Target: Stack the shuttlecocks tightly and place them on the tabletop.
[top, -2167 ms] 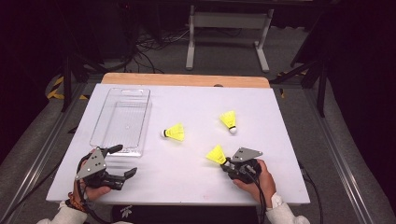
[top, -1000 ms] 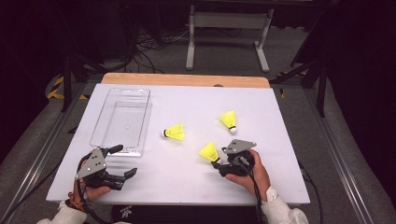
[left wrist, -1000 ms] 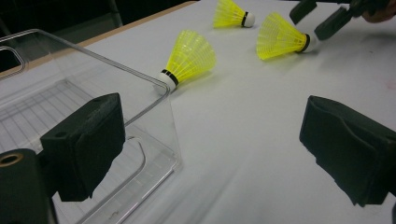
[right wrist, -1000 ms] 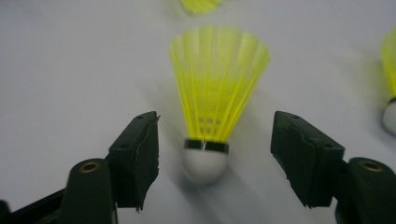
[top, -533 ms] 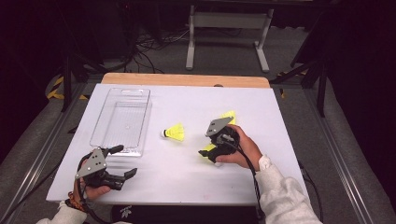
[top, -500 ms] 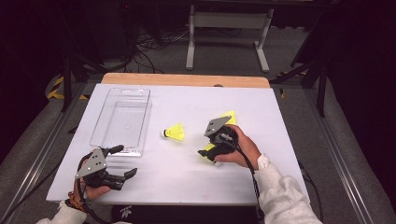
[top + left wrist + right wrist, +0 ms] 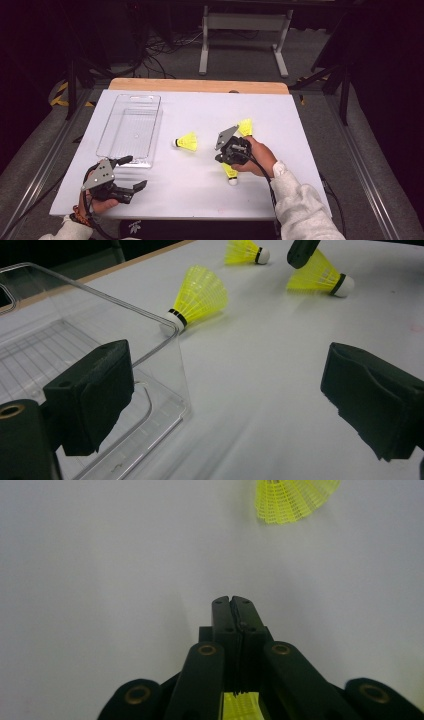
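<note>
Jaws of the right gripper [image 7: 223, 159] have just closed, pinching a yellow shuttlecock [image 7: 230, 173] by its skirt; its cork hangs toward 6 o'clock over the worktop [image 7: 310, 150]. Another shuttlecock [image 7: 187, 142] lies at its 10 o'clock, beside the clear tray [image 7: 131, 125]. Left gripper [image 7: 131, 172] rests spread at the worktop's 7 o'clock corner.

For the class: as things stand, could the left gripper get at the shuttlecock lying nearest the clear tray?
Probably yes. The left gripper is open with nothing between its jaws, and bare table lies between it and that shuttlecock. Only the clear tray's corner stands beside the path. The right gripper is off to the side.
</note>
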Available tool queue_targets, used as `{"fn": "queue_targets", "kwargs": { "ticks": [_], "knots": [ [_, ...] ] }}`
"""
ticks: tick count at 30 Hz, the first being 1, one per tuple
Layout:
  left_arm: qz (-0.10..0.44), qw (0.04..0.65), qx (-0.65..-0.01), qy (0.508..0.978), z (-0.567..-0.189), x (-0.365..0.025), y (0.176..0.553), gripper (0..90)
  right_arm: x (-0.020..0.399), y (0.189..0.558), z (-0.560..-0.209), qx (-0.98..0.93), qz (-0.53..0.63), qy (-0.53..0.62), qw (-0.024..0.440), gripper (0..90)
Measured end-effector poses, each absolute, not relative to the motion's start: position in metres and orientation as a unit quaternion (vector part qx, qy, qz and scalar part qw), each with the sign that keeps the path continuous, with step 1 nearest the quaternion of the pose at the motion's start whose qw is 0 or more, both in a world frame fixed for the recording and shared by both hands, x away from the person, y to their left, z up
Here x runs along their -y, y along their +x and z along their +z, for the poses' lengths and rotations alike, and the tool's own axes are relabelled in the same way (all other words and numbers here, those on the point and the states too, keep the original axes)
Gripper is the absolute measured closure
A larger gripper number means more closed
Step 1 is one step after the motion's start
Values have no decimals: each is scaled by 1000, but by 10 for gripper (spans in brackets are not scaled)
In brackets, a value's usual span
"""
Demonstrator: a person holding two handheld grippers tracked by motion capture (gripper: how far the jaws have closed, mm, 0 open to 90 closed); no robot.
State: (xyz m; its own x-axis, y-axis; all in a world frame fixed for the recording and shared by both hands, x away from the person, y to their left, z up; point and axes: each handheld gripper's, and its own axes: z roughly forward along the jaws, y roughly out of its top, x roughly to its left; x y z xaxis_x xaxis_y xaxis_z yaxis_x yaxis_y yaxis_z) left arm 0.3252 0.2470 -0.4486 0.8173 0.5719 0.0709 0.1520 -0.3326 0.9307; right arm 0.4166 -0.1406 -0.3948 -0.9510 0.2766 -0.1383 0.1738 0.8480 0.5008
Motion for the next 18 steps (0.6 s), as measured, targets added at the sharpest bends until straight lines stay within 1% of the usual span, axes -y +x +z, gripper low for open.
{"fn": "queue_targets", "kwargs": {
  "ticks": [5, 13, 15, 18],
  "knots": [
    [198, 530, -228, 792, -449, -247, 325, 77, 145, 417, -391, -950, 266, 129, 96, 900],
    [199, 531, -228, 791, -448, -247, 325, 80, 147, 415, -380, -932, 313, 144, 113, 900],
    [199, 530, -227, 792, -448, -247, 325, 80, 145, 413, -376, -926, 323, 148, 126, 900],
    [198, 530, -227, 793, -448, -247, 325, 80, 142, 413, -376, -928, 320, 144, 126, 900]
  ]
}}
